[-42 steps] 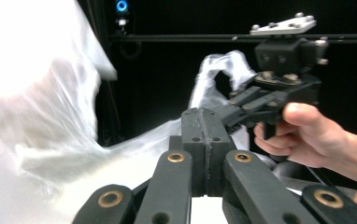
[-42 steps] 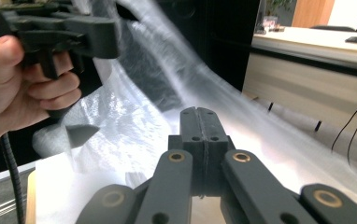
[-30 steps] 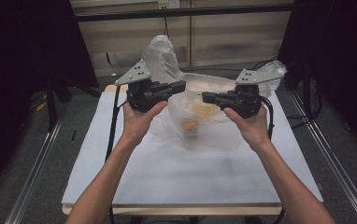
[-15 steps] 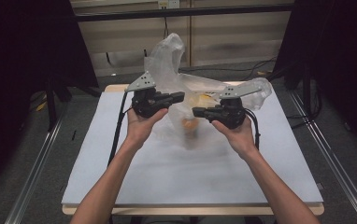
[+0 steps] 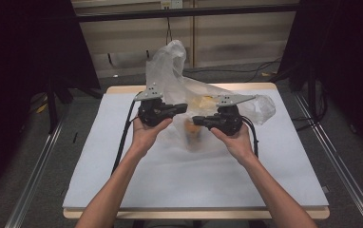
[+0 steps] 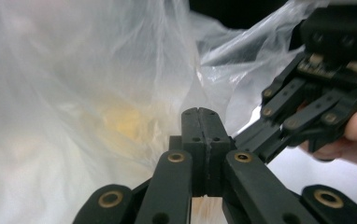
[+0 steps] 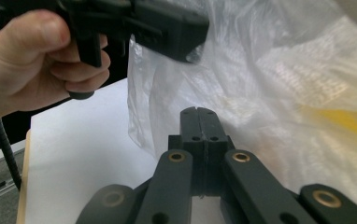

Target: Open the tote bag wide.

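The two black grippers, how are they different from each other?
The left gripper sits a bit higher and farther up the table; the right gripper sits lower and nearer. The left points right, the right points left. Both have shut jaws beside the clear plastic bag.

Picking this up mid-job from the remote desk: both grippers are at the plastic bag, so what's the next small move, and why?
Probably ease both hands lower until the plastic bag settles on the white table. The left gripper and right gripper look shut at the film, the bag stands bunched between them, and something yellow-orange inside hangs low.
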{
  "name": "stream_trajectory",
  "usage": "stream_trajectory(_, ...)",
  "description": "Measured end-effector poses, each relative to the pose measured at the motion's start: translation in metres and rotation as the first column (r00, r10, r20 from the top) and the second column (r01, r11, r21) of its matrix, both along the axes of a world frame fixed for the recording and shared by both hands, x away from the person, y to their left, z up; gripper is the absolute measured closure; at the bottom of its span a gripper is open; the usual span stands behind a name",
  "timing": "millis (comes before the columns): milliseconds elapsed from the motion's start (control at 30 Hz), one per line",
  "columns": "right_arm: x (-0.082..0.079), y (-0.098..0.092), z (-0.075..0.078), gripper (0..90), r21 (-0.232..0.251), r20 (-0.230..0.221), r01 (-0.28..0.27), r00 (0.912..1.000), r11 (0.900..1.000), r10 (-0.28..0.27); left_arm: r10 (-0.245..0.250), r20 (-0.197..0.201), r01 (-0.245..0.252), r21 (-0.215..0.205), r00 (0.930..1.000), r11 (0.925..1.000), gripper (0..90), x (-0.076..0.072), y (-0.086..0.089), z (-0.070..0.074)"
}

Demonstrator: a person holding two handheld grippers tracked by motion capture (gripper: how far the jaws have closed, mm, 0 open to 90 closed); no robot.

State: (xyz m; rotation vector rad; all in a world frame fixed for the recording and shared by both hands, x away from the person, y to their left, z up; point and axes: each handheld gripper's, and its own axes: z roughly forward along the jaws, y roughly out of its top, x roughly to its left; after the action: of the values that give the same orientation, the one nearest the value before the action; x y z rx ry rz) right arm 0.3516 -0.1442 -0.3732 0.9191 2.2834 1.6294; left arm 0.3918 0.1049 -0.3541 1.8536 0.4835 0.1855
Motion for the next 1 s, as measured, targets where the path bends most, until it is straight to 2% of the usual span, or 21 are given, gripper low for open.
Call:
stream_trajectory(200, 0.000, -0.003, -0.012, 90.0, 0.000, -0.016, 0.005, 0.9999, 1.000, -0.005, -0.006, -0.036, 0.006, 0.026, 0.9994, 0.9996, 90.0, -0.003, 0.002, -0.023)
stream_trajectory(233, -0.001, -0.004, -0.014, 90.0, 0.003, -0.019, 0.006, 0.9998, 1.000, -0.006, -0.006, -0.036, 0.006, 0.026, 0.9994, 0.9996, 90.0, -0.003, 0.002, -0.023)
stream_trajectory(367, -0.001, -0.005, -0.017, 90.0, 0.003, -0.022, 0.007, 0.9997, 1.000, -0.007, -0.012, -0.044, 0.015, 0.075, 0.9990, 0.9971, 90.0, -0.004, 0.003, -0.036)
stream_trajectory(433, -0.002, -0.005, -0.021, 90.0, 0.005, -0.025, 0.003, 0.9997, 1.000, -0.003, -0.002, -0.063, 0.007, 0.088, 0.9980, 0.9961, 90.0, -0.004, 0.005, -0.048)
stream_trajectory(500, -0.001, -0.006, -0.023, 90.0, 0.007, -0.027, 0.004, 0.9996, 1.000, -0.004, 0.007, -0.075, -0.001, 0.075, 0.9972, 0.9972, 90.0, -0.003, 0.007, -0.053)
stream_trajectory(567, -0.001, -0.007, -0.028, 90.0, 0.013, -0.032, 0.009, 0.9995, 1.000, -0.009, 0.021, -0.085, -0.011, 0.120, 0.9961, 0.9927, 90.0, 0.000, 0.012, -0.066)
stream_trajectory(600, -0.001, -0.007, -0.028, 90.0, 0.013, -0.032, 0.009, 0.9995, 1.000, -0.009, 0.021, -0.085, -0.011, 0.120, 0.9961, 0.9927, 90.0, 0.000, 0.012, -0.066)
stream_trajectory(667, -0.001, -0.008, -0.032, 90.0, 0.016, -0.040, 0.009, 0.9992, 1.000, -0.008, 0.018, -0.096, -0.005, 0.135, 0.9952, 0.9909, 90.0, 0.001, 0.013, -0.077)
stream_trajectory(700, -0.001, -0.009, -0.033, 90.0, 0.021, -0.041, 0.009, 0.9991, 1.000, -0.008, 0.016, -0.097, 0.001, 0.169, 0.9951, 0.9856, 90.0, 0.002, 0.011, -0.088)
stream_trajectory(733, -0.001, -0.009, -0.034, 90.0, 0.020, -0.039, 0.010, 0.9992, 1.000, -0.009, 0.017, -0.101, 0.002, 0.187, 0.9947, 0.9824, 90.0, 0.002, 0.010, -0.094)
stream_trajectory(767, -0.002, -0.010, -0.034, 90.0, 0.021, -0.044, 0.013, 0.9990, 1.000, -0.012, 0.021, -0.097, 0.001, 0.218, 0.9951, 0.9759, 90.0, 0.003, 0.008, -0.098)
stream_trajectory(833, -0.002, -0.011, -0.035, 90.0, 0.017, -0.043, 0.015, 0.9990, 1.000, -0.015, 0.013, -0.108, 0.012, 0.225, 0.9941, 0.9744, 90.0, 0.004, 0.006, -0.104)
stream_trajectory(867, -0.003, -0.013, -0.037, 90.0, 0.019, -0.046, 0.021, 0.9987, 1.000, -0.020, 0.013, -0.113, 0.015, 0.243, 0.9935, 0.9700, 90.0, 0.004, 0.005, -0.108)
stream_trajectory(900, -0.003, -0.013, -0.038, 90.0, 0.018, -0.048, 0.021, 0.9987, 1.000, -0.020, 0.030, -0.127, 0.007, 0.281, 0.9914, 0.9597, 90.0, 0.004, 0.002, -0.118)
stream_trajectory(933, -0.003, -0.013, -0.038, 90.0, 0.018, -0.048, 0.021, 0.9987, 1.000, -0.020, 0.030, -0.127, 0.007, 0.281, 0.9914, 0.9597, 90.0, 0.004, 0.002, -0.118)
stream_trajectory(1000, -0.005, -0.015, -0.042, 90.0, 0.013, -0.055, 0.021, 0.9983, 1.000, -0.020, 0.025, -0.153, 0.024, 0.306, 0.9879, 0.9517, 90.0, 0.004, -0.001, -0.126)
